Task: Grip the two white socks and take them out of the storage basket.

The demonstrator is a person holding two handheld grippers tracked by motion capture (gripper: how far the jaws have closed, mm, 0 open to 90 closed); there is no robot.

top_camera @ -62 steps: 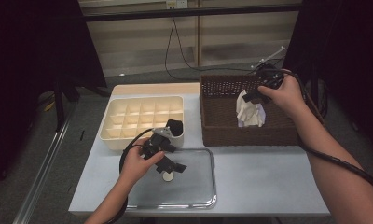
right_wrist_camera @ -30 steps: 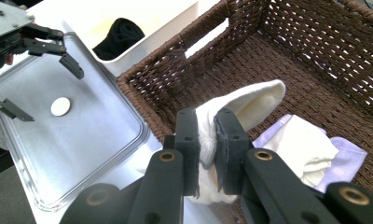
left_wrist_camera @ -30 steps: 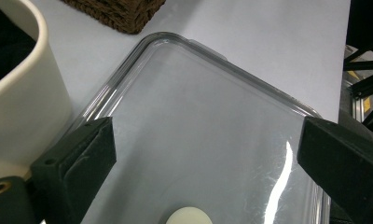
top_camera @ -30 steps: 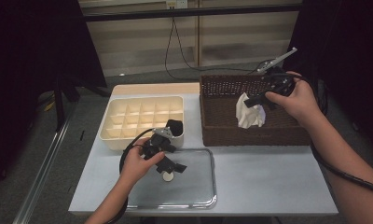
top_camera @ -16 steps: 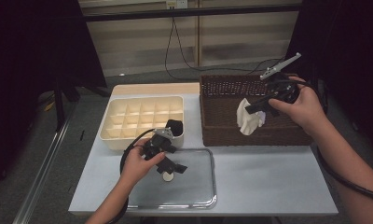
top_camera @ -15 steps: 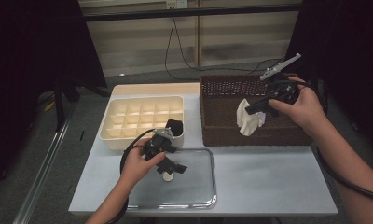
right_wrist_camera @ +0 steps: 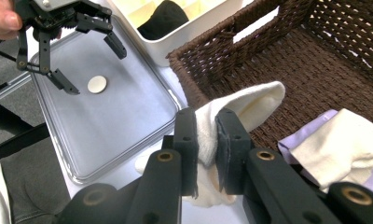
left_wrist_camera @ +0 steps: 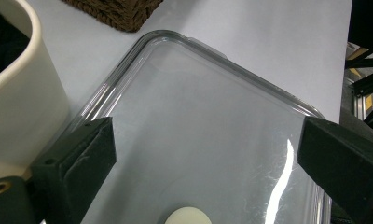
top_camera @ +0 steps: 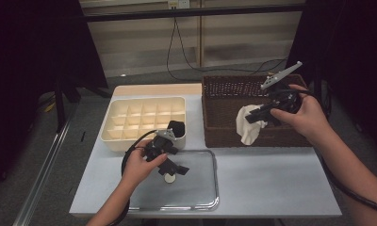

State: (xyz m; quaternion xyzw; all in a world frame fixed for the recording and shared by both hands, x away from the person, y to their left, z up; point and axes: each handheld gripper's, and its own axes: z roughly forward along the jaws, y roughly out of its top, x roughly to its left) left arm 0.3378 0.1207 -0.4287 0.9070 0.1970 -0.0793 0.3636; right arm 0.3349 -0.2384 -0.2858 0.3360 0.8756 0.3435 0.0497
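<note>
Our right tool [right_wrist_camera: 205, 135] is clenched on a white cloth [top_camera: 249, 123], holding it above the front wall of the brown wicker basket [top_camera: 224, 94] at the desk's [top_camera: 271, 179] far right corner; most of the cloth hangs free, likely so it clears the rim on its way out. Our left tool [top_camera: 170, 162] hovers released over the clear tray [top_camera: 200, 197] by the near edge, jaws straddling a small pale disc [right_wrist_camera: 97, 84], apparently waiting to receive.

left gripper [top_camera: 170, 165]: jaws spread wide, angled down | right gripper [right_wrist_camera: 207, 135]: jaws nearly closed (pinching), raised
</note>
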